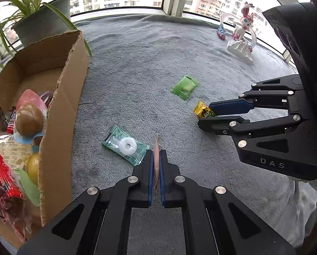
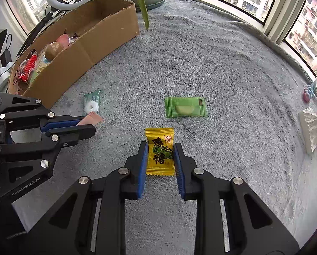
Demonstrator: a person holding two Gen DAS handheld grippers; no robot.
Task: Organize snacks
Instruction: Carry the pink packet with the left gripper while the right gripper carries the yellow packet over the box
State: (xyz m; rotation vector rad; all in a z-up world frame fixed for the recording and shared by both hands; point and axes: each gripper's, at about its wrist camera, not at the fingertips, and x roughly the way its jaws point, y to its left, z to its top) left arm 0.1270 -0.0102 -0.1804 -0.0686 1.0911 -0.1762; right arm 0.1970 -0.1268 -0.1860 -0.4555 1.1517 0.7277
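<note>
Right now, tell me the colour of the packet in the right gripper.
Yellow, clearest in the right wrist view.

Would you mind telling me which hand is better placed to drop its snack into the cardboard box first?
Left, probably. The left gripper, shut on the pink packet, sits beside the cardboard box; the right gripper holding the yellow candy is farther away.
</note>
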